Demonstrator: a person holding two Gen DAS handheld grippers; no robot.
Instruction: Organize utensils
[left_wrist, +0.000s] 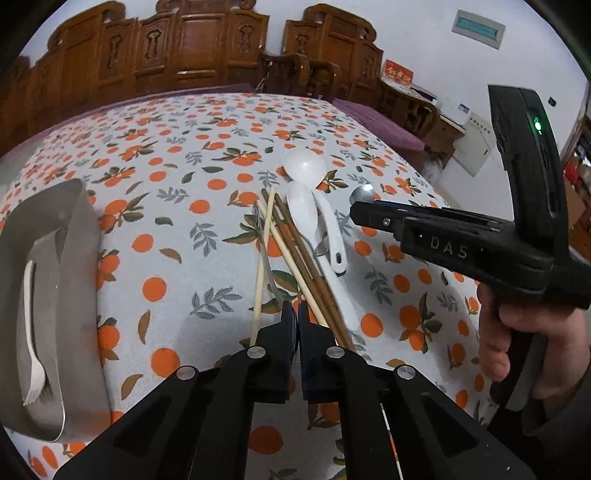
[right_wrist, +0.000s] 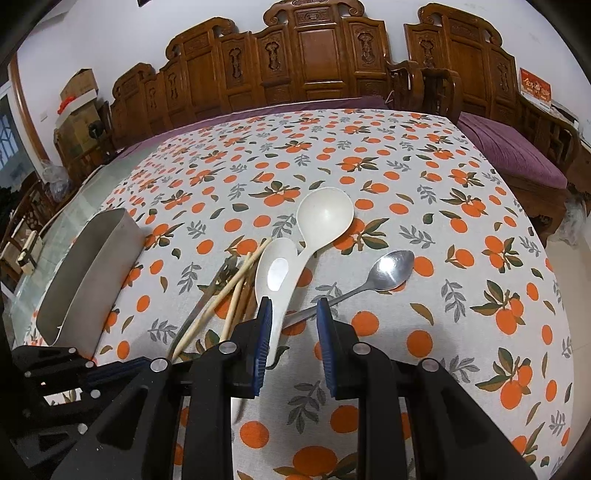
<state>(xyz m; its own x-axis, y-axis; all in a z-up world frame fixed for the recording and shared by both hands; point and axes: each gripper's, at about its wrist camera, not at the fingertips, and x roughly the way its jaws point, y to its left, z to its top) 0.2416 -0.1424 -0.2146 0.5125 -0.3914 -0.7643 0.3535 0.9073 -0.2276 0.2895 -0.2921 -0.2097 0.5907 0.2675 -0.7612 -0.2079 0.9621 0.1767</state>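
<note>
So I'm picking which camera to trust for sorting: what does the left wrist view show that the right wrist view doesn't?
Only the left wrist view shows the white fork lying inside the metal bin, and the hand holding the right gripper. Only the right wrist view shows the whole metal spoon and the right gripper's open fingers. Both show the chopsticks, white ladle, white soup spoon and bin.

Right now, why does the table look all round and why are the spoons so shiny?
Both wrist views use fisheye lenses, so the table bulges. In the right wrist view, lamp glare whitens the metal spoon and the small white spoon.
</note>
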